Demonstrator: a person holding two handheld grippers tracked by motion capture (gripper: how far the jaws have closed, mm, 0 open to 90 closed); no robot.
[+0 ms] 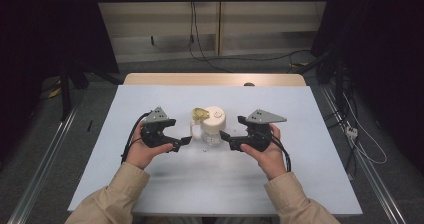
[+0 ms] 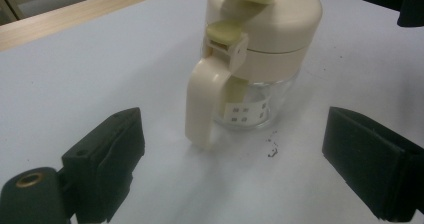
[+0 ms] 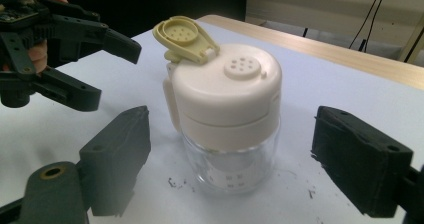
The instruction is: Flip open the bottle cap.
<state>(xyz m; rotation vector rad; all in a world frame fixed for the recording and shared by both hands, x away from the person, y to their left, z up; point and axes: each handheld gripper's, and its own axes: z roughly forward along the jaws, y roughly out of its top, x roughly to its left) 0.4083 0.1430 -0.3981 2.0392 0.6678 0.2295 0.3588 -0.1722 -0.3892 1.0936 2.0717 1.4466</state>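
Left gripper (image 1: 186, 141): released, jaws wide apart, nothing between them; held at 9 o'clock of the jar, tips just beside its handle.
Right gripper (image 1: 225, 136): likewise released, jaws spread, nothing grasped; held at 3 o'clock of the jar, tips near the glass.
Jar (image 1: 212, 126): small clear glass shaker, cream screw-on lid (image 3: 230, 91) with a cluster of sprinkle holes; upright on the white table (image 1: 300, 174), near its middle, centred between both pairs of jaws in each gripper view.
Flip cap (image 3: 184, 38): pale yellow, hinged at the lid's edge, standing open and tilted back toward 10 o'clock.
Handle (image 2: 204, 101): cream, hanging down the side facing the left gripper.
Crumbs (image 2: 272, 150): a few dark specks on the table by the jar's base.
Step in hand, as judged: approach, both tools flanking the jar, no contact yet.
Next move, as judged: steadying the glass body with one gripper, then pressing the open cap down or turning the lid with the other; calls for a level, centred closing to avoid tipping so light a jar.
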